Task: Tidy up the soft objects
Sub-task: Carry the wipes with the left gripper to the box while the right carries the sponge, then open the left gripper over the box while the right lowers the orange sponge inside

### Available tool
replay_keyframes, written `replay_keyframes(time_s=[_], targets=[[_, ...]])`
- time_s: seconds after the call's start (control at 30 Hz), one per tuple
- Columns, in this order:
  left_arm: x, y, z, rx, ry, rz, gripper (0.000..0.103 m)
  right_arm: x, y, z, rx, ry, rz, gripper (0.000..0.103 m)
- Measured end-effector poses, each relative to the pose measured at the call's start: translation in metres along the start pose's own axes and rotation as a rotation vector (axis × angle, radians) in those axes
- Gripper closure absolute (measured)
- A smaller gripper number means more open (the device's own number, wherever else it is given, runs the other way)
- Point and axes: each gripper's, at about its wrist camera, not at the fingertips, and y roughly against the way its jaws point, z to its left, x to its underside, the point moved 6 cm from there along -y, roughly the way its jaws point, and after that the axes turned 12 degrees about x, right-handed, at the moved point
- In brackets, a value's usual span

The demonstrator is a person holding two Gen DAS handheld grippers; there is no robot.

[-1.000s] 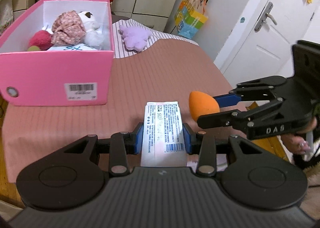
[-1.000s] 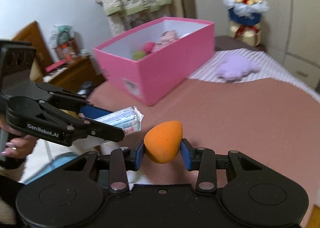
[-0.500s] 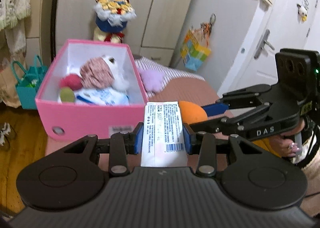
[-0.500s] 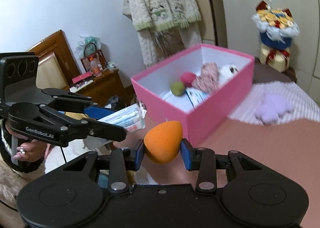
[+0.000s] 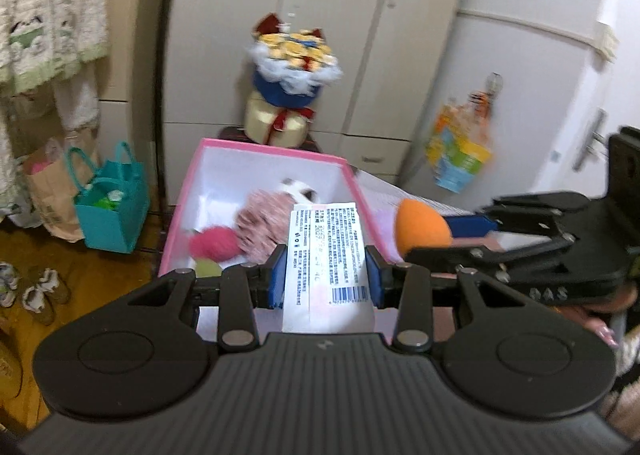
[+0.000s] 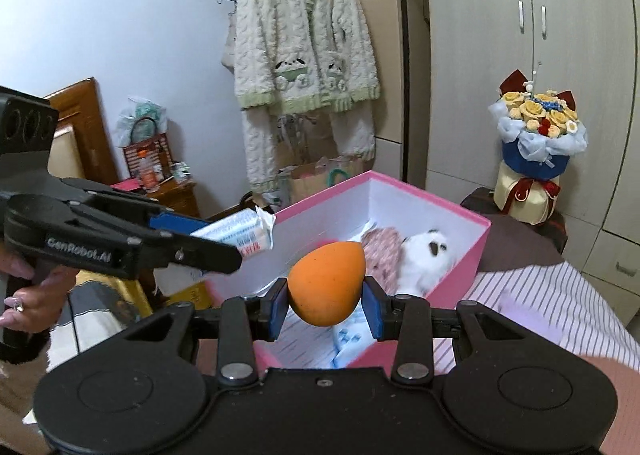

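My left gripper [image 5: 325,275] is shut on a white tissue pack [image 5: 326,255] with a barcode, held above the near end of the pink box [image 5: 180,215]. My right gripper [image 6: 326,301] is shut on an orange egg-shaped sponge [image 6: 326,283], held over the box's near side; the sponge also shows in the left wrist view [image 5: 420,229]. The pink box [image 6: 460,215] holds a pink floral cloth [image 5: 260,227], a white plush [image 6: 424,255], a red pom-pom [image 5: 212,245] and a green ball [image 5: 208,267]. The left gripper with its pack [image 6: 240,233] shows at the left of the right wrist view.
A flower bouquet [image 5: 290,95] stands behind the box against wardrobe doors. A teal bag [image 5: 108,211] and shoes sit on the wooden floor at left. A fleece robe [image 6: 304,67] hangs on the wall. The striped bed cover [image 6: 540,295] lies right of the box.
Both grippers have risen and moved forward toward the pink box, still holding the tissue pack and the sponge. The box now lies directly below and ahead of them.
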Motion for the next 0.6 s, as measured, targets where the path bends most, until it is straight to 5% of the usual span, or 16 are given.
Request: replay_keyframes(time_s=[0.6], targets=[[-0.041, -0.121, 0.078, -0.249, 0.030, 0.109, 0.065, -0.034, -0.143, -0.031, 0.022, 0.189, 0.061, 0.059]])
